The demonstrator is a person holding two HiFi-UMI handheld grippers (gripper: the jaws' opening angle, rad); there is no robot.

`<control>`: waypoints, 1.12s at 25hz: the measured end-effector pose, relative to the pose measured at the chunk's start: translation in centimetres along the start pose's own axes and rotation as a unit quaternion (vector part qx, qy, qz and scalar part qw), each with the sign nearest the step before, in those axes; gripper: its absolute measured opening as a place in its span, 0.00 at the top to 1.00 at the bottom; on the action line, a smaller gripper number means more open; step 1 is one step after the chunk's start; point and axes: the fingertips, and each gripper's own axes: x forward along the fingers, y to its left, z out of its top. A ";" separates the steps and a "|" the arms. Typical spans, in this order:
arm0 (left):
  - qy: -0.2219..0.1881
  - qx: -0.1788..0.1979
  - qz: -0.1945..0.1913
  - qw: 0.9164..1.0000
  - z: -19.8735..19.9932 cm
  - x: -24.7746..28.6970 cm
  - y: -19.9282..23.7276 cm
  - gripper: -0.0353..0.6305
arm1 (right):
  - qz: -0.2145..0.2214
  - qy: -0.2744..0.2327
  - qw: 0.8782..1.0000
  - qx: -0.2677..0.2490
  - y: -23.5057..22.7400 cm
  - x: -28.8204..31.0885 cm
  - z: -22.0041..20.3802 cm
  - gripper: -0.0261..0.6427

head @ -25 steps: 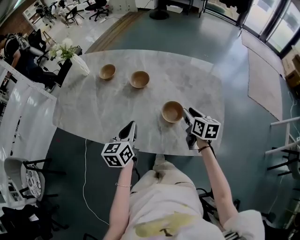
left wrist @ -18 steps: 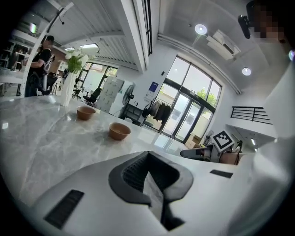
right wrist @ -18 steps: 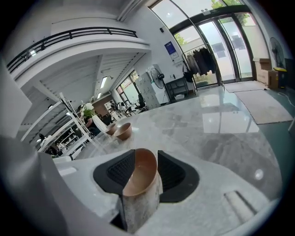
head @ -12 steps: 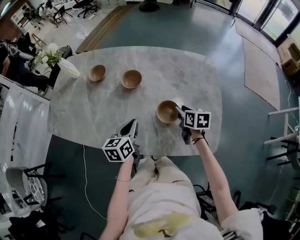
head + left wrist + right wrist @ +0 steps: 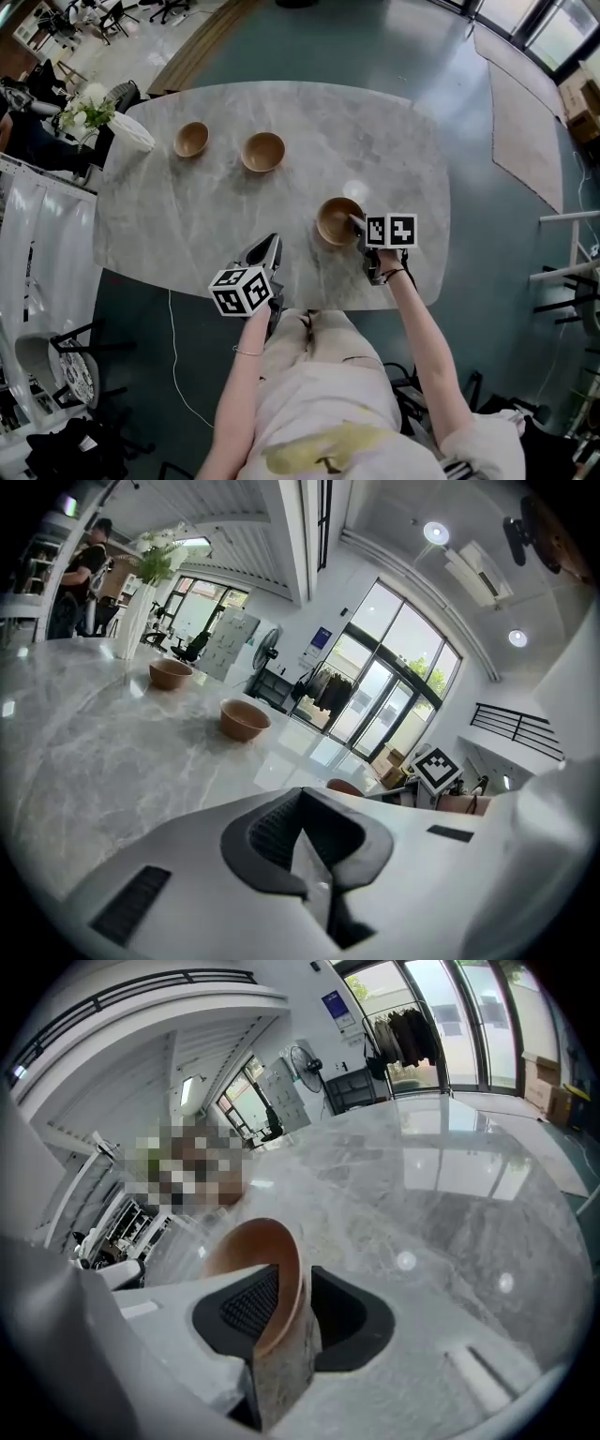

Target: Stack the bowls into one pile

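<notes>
A: Marble table [image 5: 187,225], three wooden bowls. Does anything stand in the way?
B: Only one white vase [image 5: 133,133] at the far left edge, beside the far bowl [image 5: 191,139]. The middle bowl [image 5: 262,151] sits near that one, and both are well apart from the near bowl [image 5: 337,220].
A: And the two grippers?
B: The right gripper [image 5: 357,225] straddles the near bowl's rim. Its jaws have just been closing but are not yet pinching. The left gripper [image 5: 270,247], drawn together and empty, hovers over the near edge.

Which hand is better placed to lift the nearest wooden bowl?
Right. The right tongs straddle the rim of the round brown wooden bowl and have just been closing on it. The left tongs hang shut near the edge of the grey marble table.
</notes>
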 end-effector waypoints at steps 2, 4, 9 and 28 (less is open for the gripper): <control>0.001 -0.004 0.003 1.000 0.0 0.0 0.2 0.95 | -0.006 0.006 1.000 -0.002 -0.1 0.2 0.0 0.82; 0.000 -0.008 0.004 1.000 0.0 0.1 0.4 0.95 | -0.018 0.009 1.000 -0.006 -0.4 0.2 0.1 0.91; -0.007 -0.014 0.010 1.000 0.0 0.1 0.3 0.95 | -0.021 0.019 1.000 -0.008 -0.8 0.1 0.1 0.92; -0.033 -0.004 0.025 0.999 3.2 -0.8 3.8 0.95 | 0.026 -0.020 0.999 0.013 4.7 1.6 4.0 0.92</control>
